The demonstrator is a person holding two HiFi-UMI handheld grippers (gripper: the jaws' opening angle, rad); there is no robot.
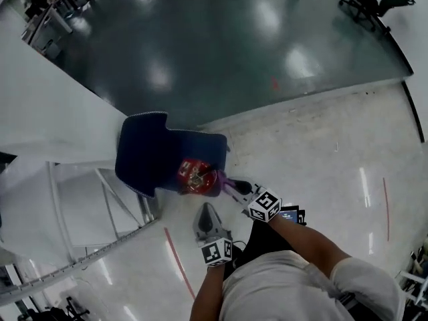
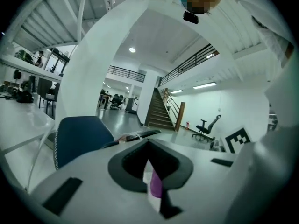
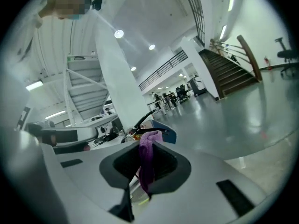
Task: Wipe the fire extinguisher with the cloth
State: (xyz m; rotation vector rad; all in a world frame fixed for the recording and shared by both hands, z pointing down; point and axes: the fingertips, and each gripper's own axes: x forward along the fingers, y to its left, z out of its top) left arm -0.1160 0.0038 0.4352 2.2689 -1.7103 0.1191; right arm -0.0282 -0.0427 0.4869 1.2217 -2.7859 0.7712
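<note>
Shiny floor (image 1: 301, 146) all around, dark far off, pale and speckled close by. On it, a blue chair (image 1: 150, 152) with a rounded back.

Right at the near edge of the chair seat, the fire extinguisher (image 1: 194, 174). Red and round, seen from the top, with a black handle and small shiny metal bits on its head. Cannot tell whether on the seat or on the floor against it.

Just beside its right side, the right gripper (image 1: 235, 187), jaws squeezed tight on the cloth (image 1: 225, 182). Purple and soft, bunched up above the jaws and hanging down in a long fold in the right gripper view. Touching the red body or very nearly, but too small to be sure.

Nearer the person, the left gripper (image 1: 208, 214), pointing toward the fire extinguisher but apart from it, over the pale floor. Jaws pressed together, holding nothing. A strip of purple showing past them in the left gripper view.
</note>
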